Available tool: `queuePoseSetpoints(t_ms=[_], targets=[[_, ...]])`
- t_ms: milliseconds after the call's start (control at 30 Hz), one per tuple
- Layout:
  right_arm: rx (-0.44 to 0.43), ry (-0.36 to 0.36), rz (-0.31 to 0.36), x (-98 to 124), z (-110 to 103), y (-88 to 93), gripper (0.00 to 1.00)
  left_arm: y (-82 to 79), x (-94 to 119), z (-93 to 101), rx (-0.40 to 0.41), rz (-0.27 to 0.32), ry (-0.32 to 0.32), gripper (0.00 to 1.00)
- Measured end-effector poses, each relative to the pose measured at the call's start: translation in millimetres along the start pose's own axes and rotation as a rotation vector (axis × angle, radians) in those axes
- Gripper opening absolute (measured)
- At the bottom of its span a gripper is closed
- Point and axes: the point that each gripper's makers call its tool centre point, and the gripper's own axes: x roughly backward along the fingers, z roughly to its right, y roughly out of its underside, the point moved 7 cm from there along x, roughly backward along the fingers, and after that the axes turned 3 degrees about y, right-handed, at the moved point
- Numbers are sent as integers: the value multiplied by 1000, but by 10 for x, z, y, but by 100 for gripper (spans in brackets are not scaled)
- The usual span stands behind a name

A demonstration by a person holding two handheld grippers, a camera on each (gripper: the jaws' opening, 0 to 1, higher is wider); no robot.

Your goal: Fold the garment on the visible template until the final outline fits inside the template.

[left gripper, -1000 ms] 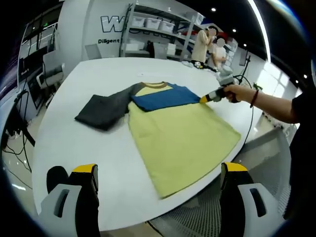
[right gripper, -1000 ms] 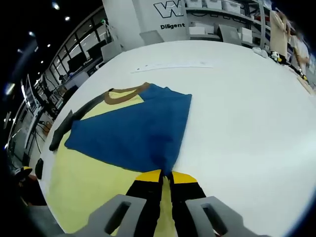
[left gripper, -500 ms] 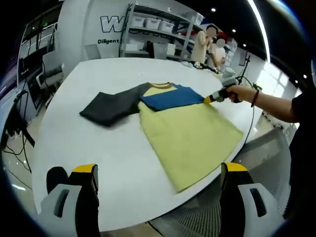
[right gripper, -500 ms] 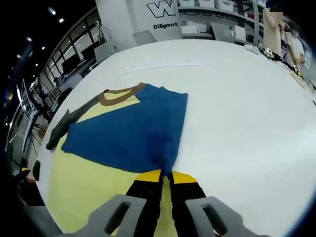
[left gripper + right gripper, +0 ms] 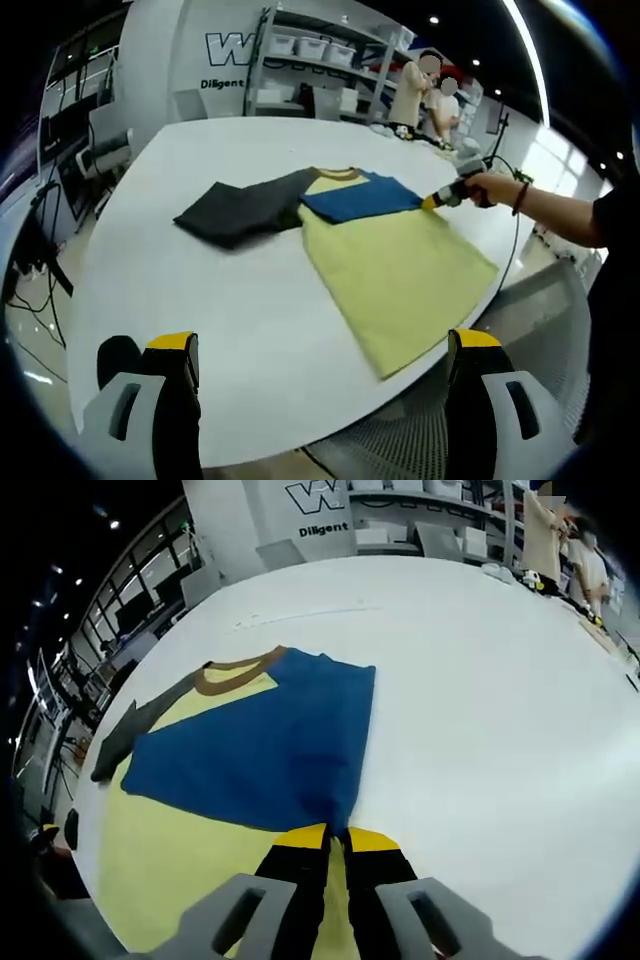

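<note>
Shelving (image 5: 310, 55) behind white table (image 5: 200, 320) — right hand-held gripper (image 5: 335, 835) pinches blue sleeve (image 5: 270, 755); left hand-held gripper (image 5: 320, 350) spread.

A yellow-bodied cloth garment (image 5: 400, 270) is lying flat on the big white round table (image 5: 200, 300), reaching toward its near right edge in the left gripper view. Its dark grey sleeve (image 5: 240, 208) is stretching out to the left, while its blue sleeve (image 5: 260, 750) is lying folded across the chest, below the brown collar (image 5: 235, 670). The right gripper (image 5: 337, 832) is sitting at the blue sleeve's near tip, pinching it. Metal storage shelves (image 5: 320, 60) are standing behind the table.
</note>
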Motion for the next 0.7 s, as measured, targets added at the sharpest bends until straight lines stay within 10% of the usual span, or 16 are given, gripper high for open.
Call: queuePoseSetpoints(t_ms=[500,700], targets=[[-24,-9,-11,-6,38,-15,0,24,-4,-22,15,-5,-10,99],[-18,-17,82,59,67,-69,16,1,-27,-38,27,-3,-14,99]])
